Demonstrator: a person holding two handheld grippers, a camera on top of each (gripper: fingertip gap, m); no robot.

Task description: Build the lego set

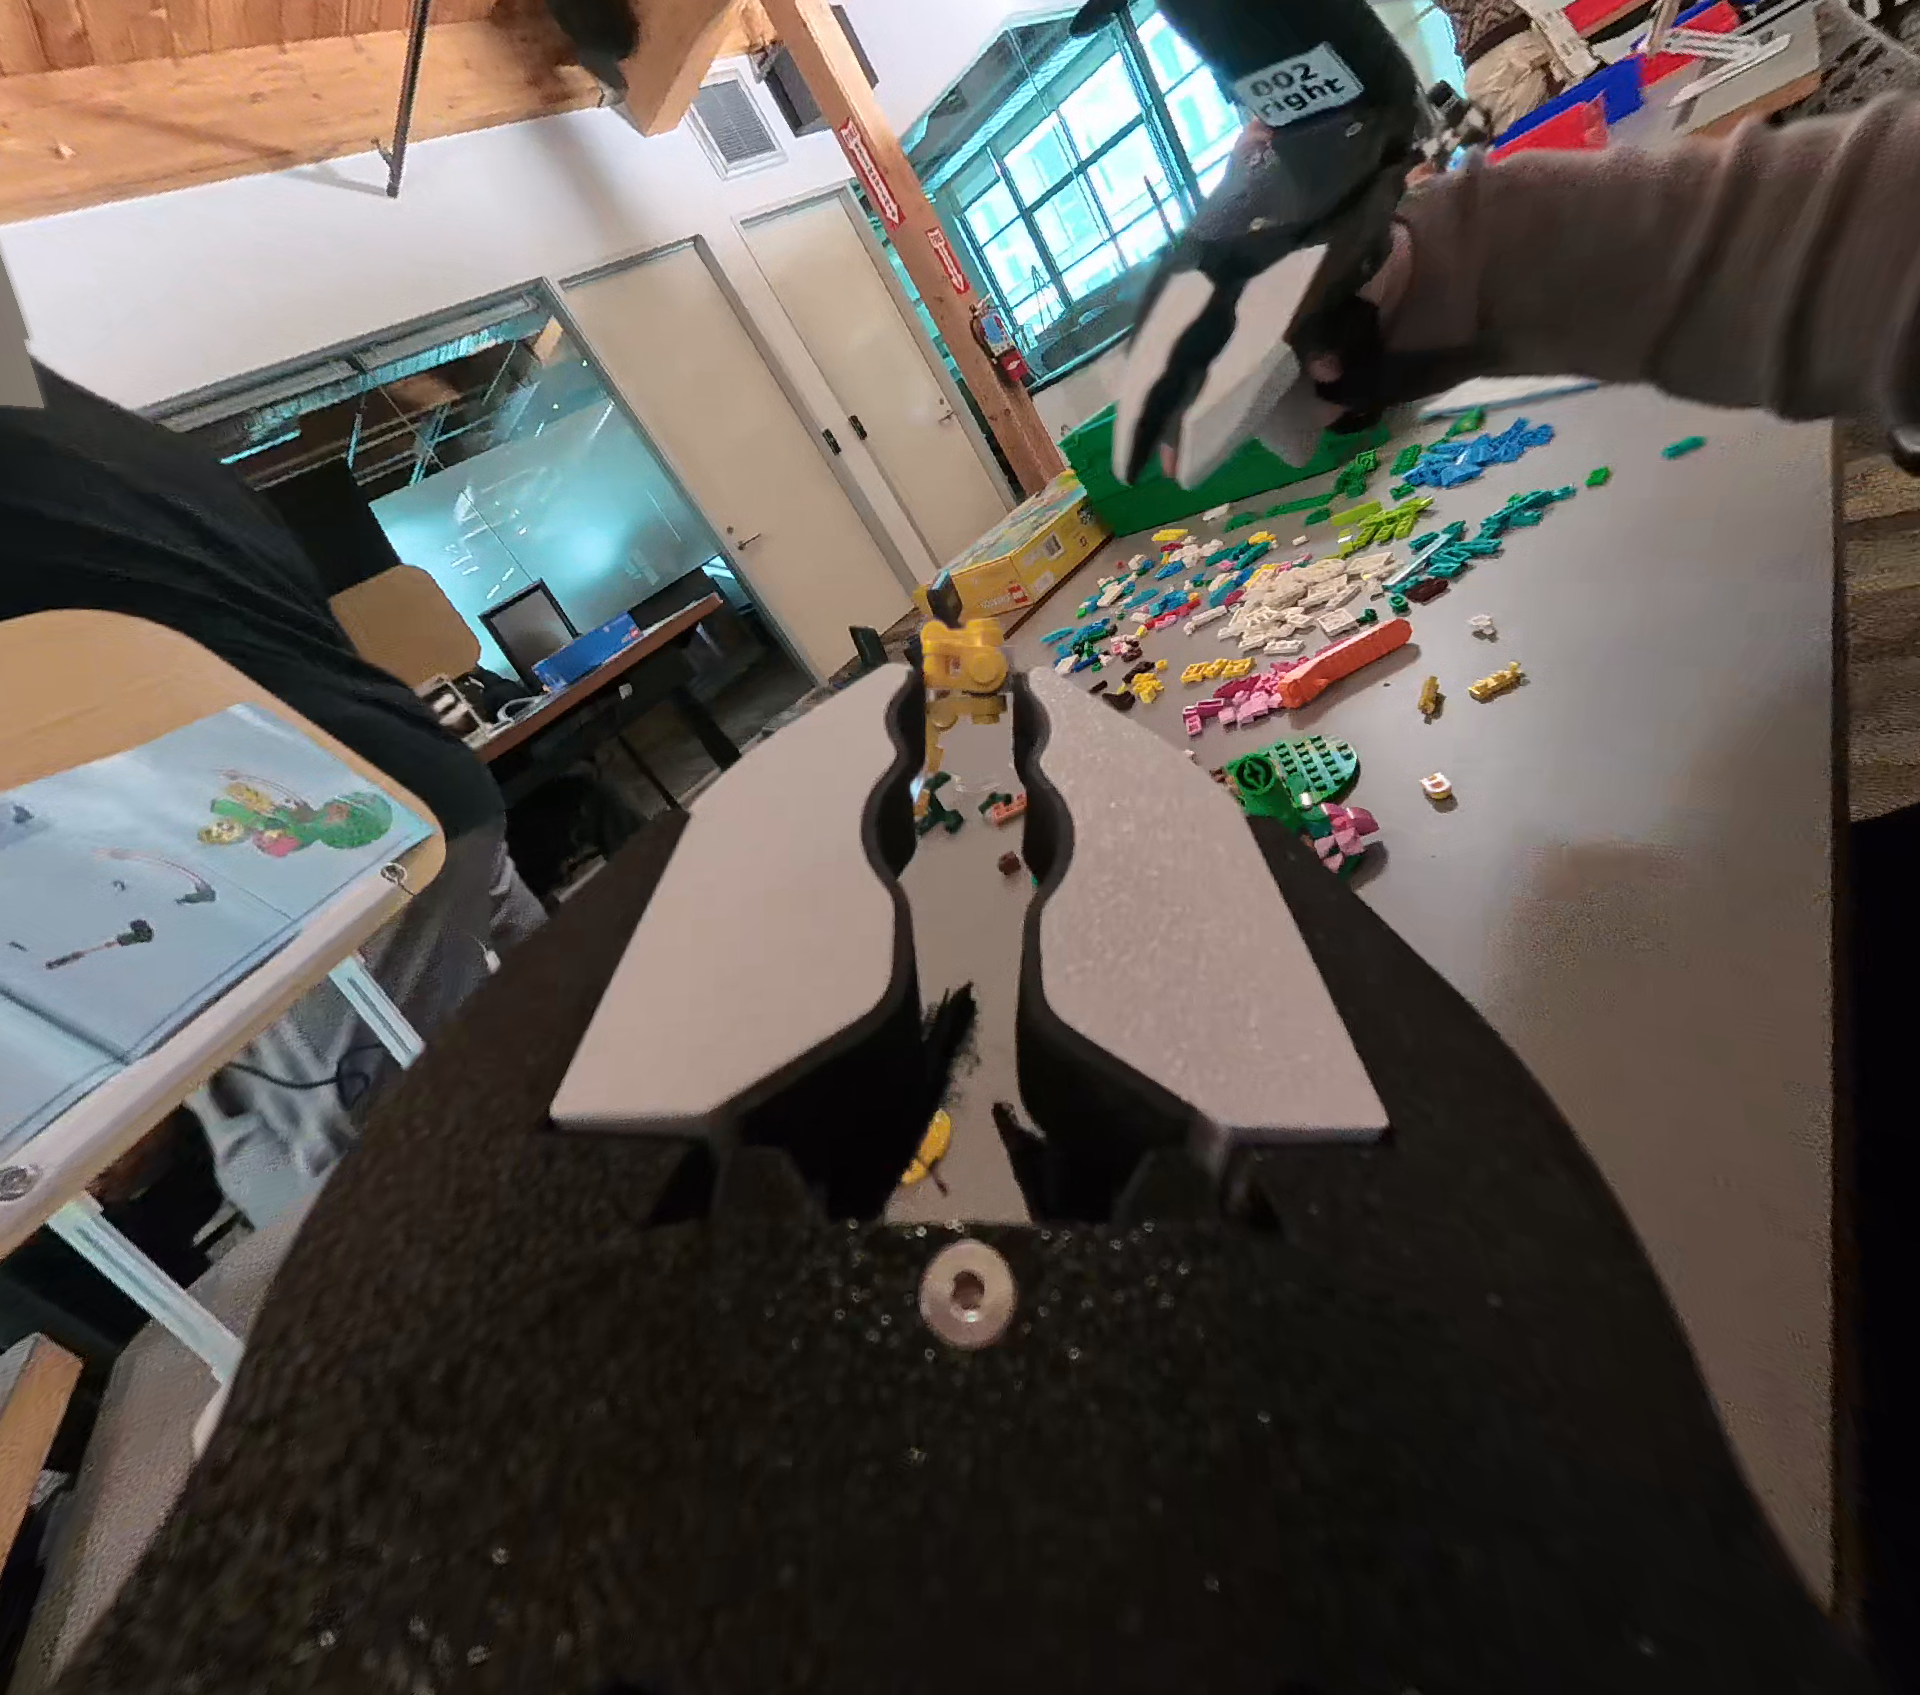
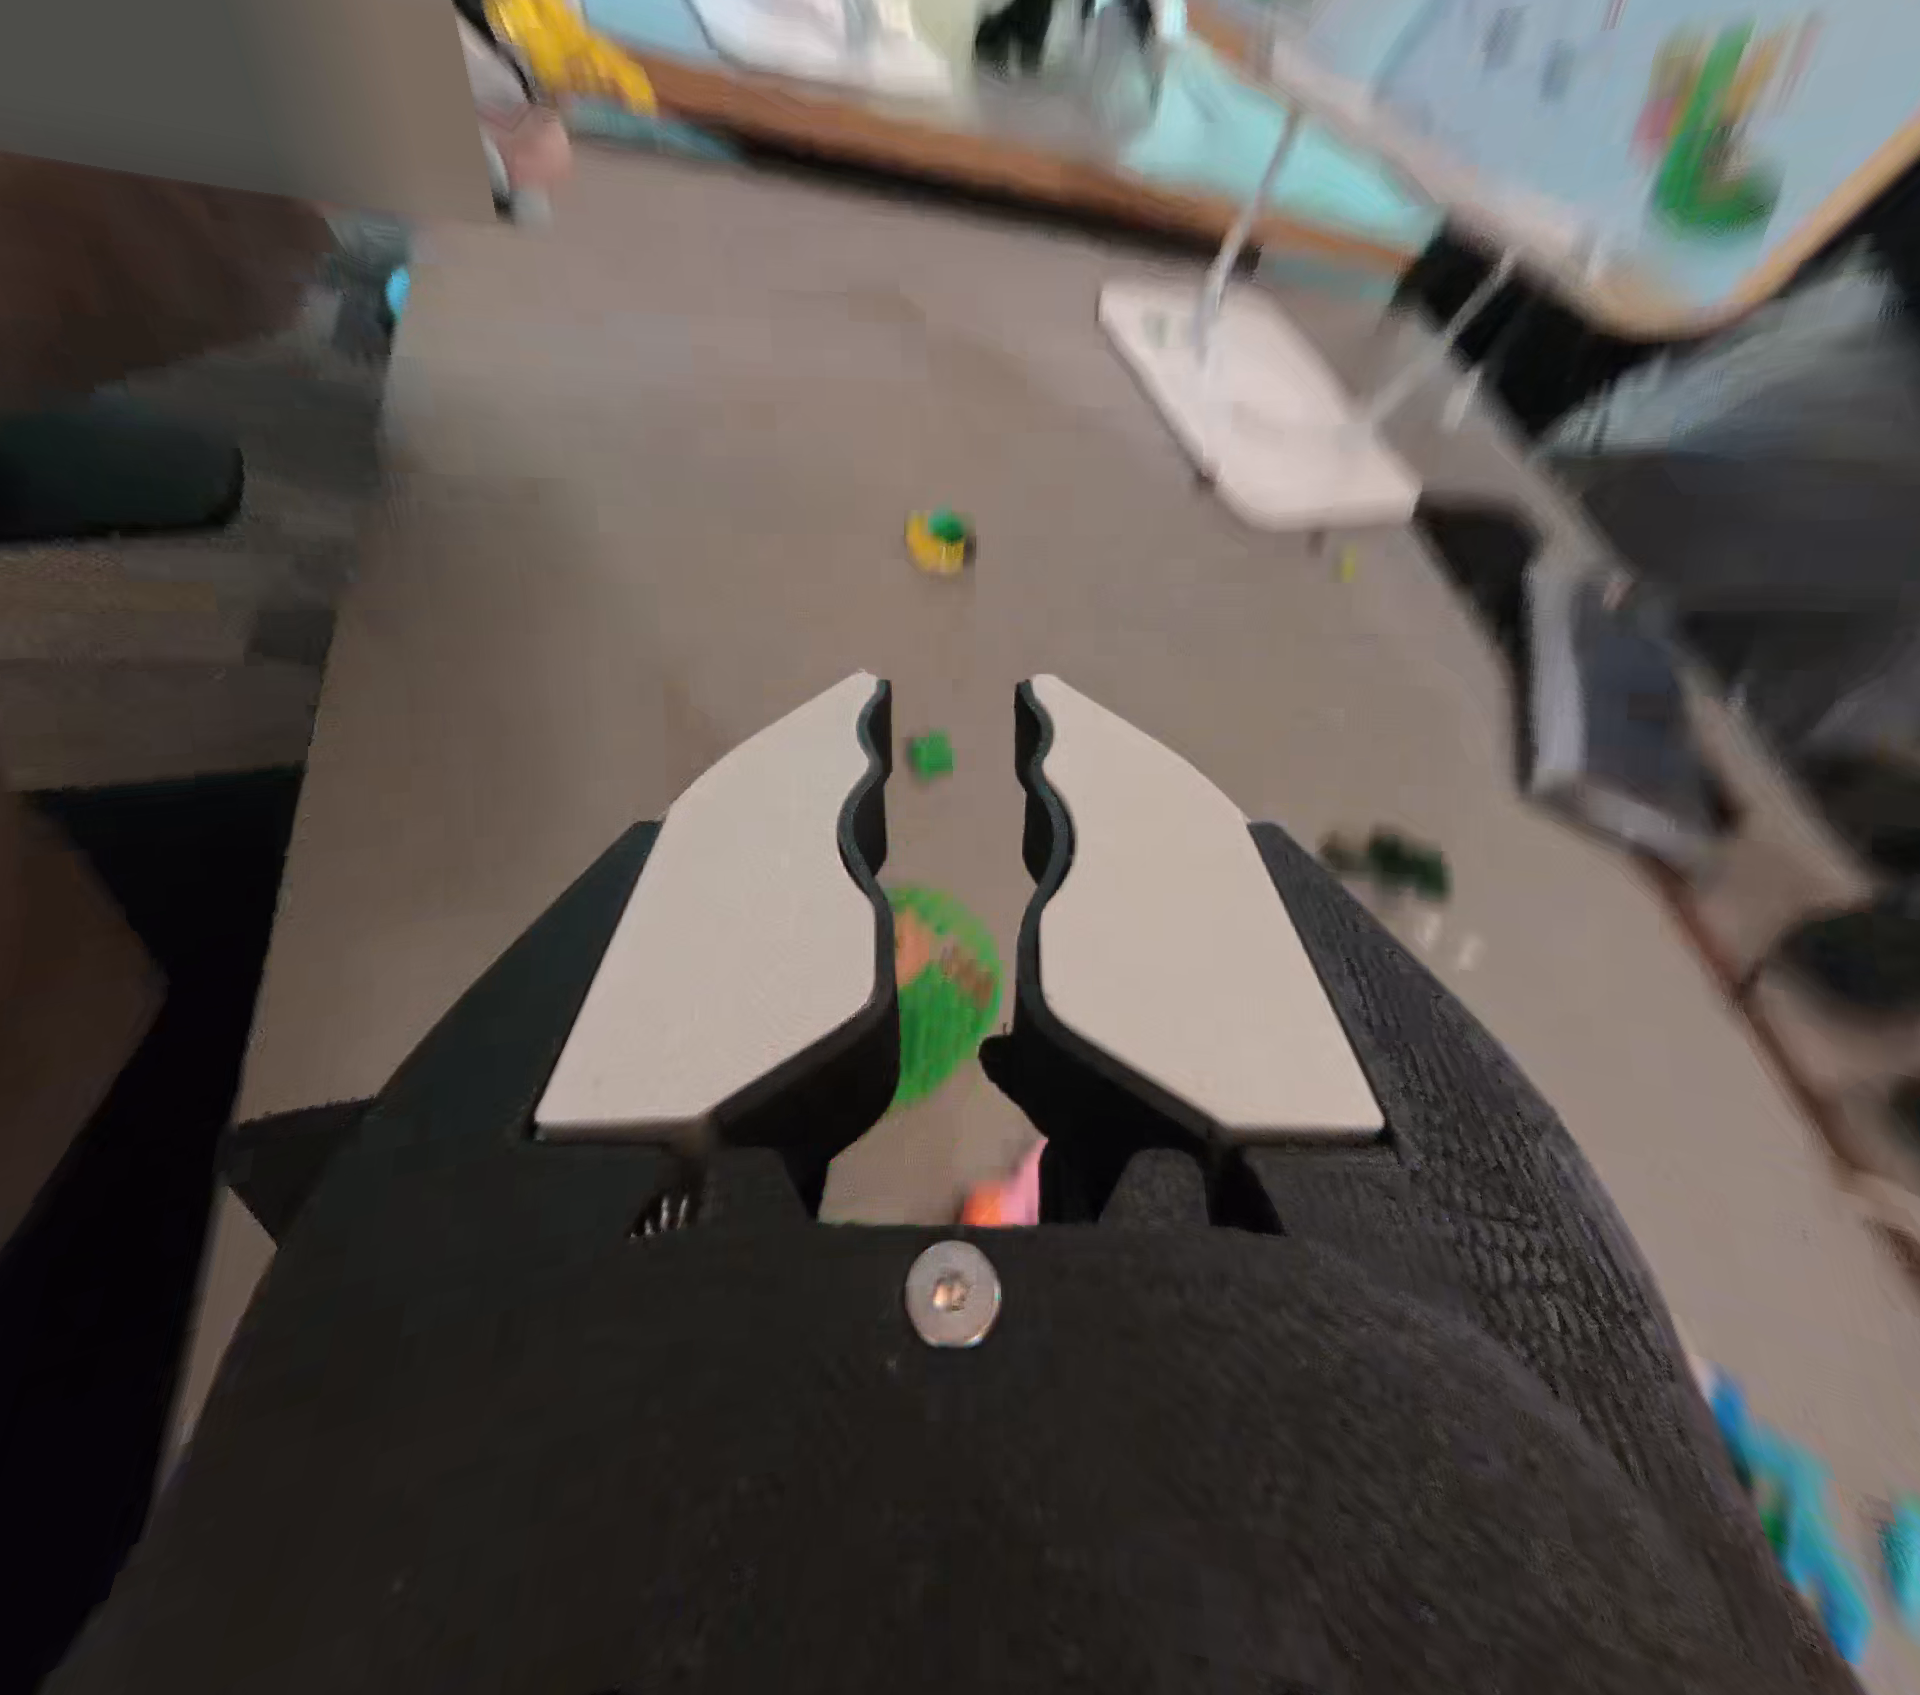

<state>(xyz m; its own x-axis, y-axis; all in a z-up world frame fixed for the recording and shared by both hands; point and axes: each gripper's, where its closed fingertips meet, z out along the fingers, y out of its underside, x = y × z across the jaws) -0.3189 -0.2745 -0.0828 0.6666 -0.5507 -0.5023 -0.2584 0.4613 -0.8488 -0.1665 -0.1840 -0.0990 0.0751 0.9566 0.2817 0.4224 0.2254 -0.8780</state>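
My left gripper (image 1: 966, 684) is shut on a small yellow lego assembly (image 1: 961, 653) with a black piece on top, held at the fingertips above the grey table (image 1: 1558, 970). My right gripper (image 2: 951, 689) is open and empty; in the left wrist view it (image 1: 1153, 450) hangs in the air over the far side of the table, held by a sleeved hand. The right wrist view is blurred. Below it lie a round green plate (image 2: 940, 991), a small green brick (image 2: 930, 754) and a yellow and green piece (image 2: 938, 542). The round green plate with pink pieces also shows in the left wrist view (image 1: 1294, 778).
Several loose bricks (image 1: 1299, 596) are spread over the table, with an orange brick separator (image 1: 1345, 658) among them. A green bin (image 1: 1195, 471) and a yellow box (image 1: 1023, 554) stand at the far end. An instruction booklet (image 1: 187, 876) rests on a stand at the left. From my right tips it is roughly 15 cm to the round green plate (image 2: 940, 991); from my left, 25 cm. The small green brick (image 2: 930, 754) is about 15 cm from my right fingertips and 25 cm from my left.
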